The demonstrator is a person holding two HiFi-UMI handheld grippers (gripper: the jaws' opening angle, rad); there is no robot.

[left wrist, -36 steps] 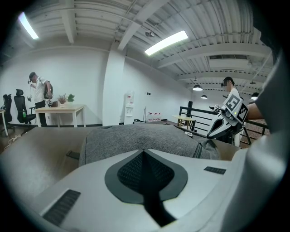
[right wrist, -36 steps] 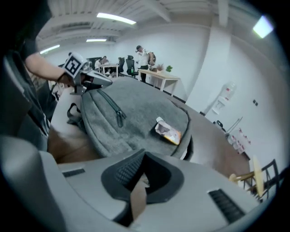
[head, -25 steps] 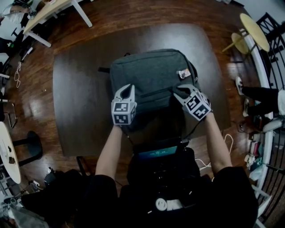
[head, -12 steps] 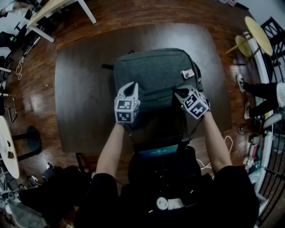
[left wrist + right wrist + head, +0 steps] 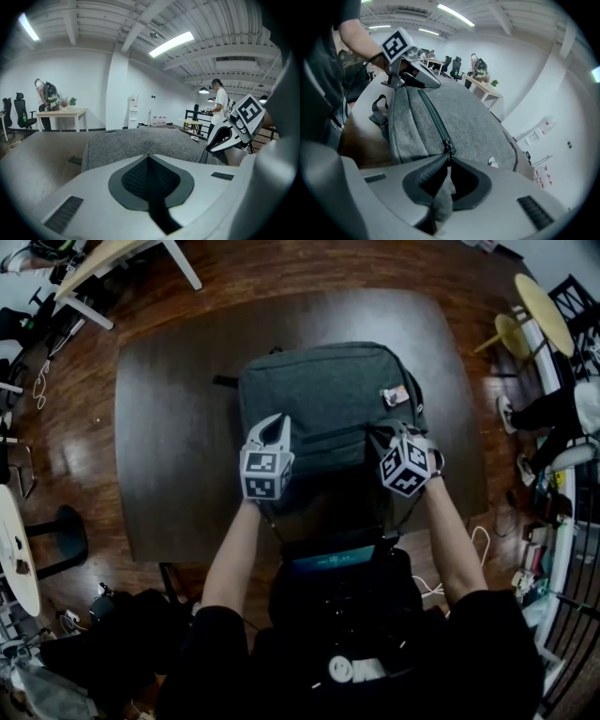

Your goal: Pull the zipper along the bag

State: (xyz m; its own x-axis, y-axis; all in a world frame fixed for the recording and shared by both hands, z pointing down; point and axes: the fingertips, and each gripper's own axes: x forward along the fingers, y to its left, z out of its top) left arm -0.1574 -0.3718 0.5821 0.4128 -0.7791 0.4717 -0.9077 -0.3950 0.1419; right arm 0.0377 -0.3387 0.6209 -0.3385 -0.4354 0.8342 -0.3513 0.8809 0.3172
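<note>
A grey backpack [image 5: 323,395] lies flat on the dark table [image 5: 169,427]. Its zipper [image 5: 433,117] runs across the near part of the bag. In the right gripper view the slider [image 5: 449,150] sits just ahead of the jaws, and the grey fabric pull tab [image 5: 443,197] is pinched between the pads. My right gripper [image 5: 384,435] is shut on that tab at the bag's right side. My left gripper [image 5: 278,423] rests on the bag's near left part, jaws shut with nothing seen between them [image 5: 149,157].
White tables [image 5: 103,268] stand at the far left, and round yellow tables [image 5: 539,306] and a black railing at the right. A person's legs [image 5: 548,423] are beside the table's right edge. A black stool [image 5: 61,540] stands at the left.
The right gripper's jaws have closed onto the zipper pull, and its marker cube has turned and shifted slightly left. The left gripper has stayed on the bag.
</note>
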